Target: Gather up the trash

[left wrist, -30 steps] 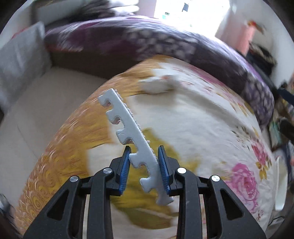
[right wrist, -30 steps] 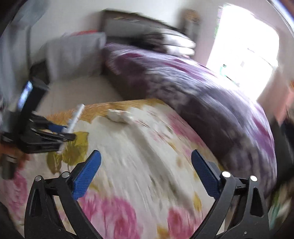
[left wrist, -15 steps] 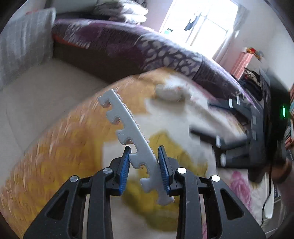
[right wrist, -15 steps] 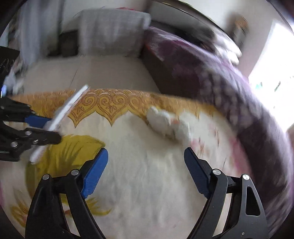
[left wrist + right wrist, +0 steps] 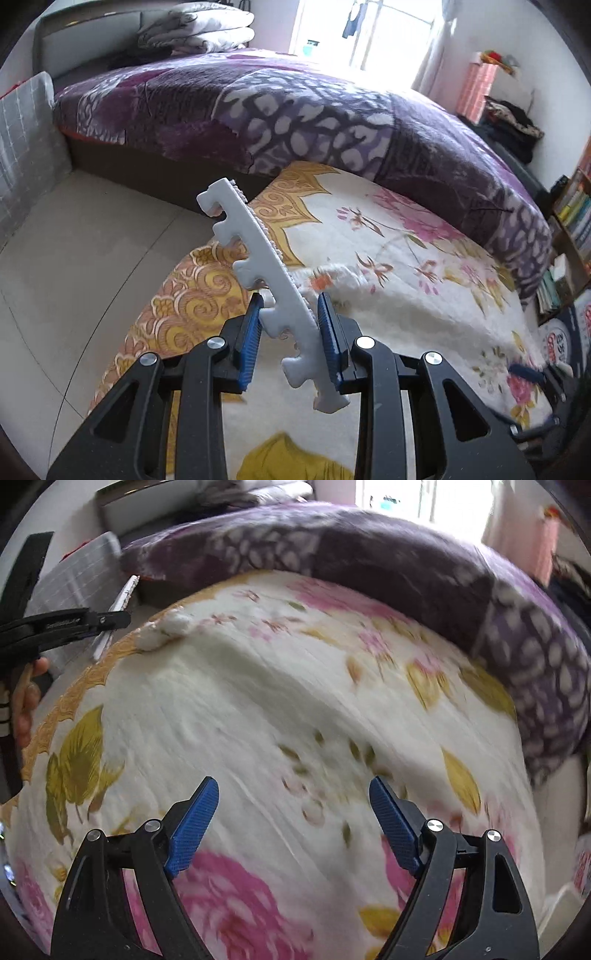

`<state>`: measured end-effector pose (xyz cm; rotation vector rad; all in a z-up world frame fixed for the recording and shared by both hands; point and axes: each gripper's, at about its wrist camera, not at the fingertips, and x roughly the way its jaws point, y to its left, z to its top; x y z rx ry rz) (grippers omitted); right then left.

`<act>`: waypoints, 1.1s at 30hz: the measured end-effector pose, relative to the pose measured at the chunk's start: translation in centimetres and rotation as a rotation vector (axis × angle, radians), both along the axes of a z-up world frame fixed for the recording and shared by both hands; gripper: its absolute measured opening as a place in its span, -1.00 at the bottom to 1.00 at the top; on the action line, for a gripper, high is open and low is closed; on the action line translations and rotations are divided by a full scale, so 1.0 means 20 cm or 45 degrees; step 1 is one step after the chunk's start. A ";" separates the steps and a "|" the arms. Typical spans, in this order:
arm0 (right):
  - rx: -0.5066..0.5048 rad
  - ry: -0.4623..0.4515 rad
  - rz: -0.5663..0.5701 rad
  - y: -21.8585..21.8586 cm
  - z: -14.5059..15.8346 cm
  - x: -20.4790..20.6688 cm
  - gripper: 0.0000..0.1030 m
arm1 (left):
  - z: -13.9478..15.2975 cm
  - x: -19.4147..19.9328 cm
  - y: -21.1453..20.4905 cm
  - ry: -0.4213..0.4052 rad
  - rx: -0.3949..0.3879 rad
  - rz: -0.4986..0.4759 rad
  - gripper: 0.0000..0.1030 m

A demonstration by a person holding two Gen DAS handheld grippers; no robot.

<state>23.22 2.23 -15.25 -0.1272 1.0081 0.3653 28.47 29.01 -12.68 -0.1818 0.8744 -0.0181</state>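
The left gripper [image 5: 290,325] is clamped on a white foam strip [image 5: 258,266], its blue pads pressing the strip's lower part from both sides. The strip is notched along one edge like a puzzle-mat border and tilts up and to the left, its far end reaching out over the edge of the floral blanket [image 5: 406,295] toward the tiled floor [image 5: 74,266]. Its near end sticks out below the right pad.

The right gripper [image 5: 293,823] is spread wide with nothing between its pads, hovering above the blanket's white middle. A crumpled white wad [image 5: 166,631] lies on the blanket at its far left edge, by the gold border, well apart from the right gripper. In the right wrist view the left gripper shows at the far left, held by a hand [image 5: 26,698], with the strip poking up just left of the wad.

A purple quilt [image 5: 295,110] lies beyond the blanket.
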 end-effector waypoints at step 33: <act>0.249 -0.053 -0.409 -1.09 0.57 -0.97 0.66 | 0.06 -0.72 -0.86 0.289 0.273 -0.362 -0.40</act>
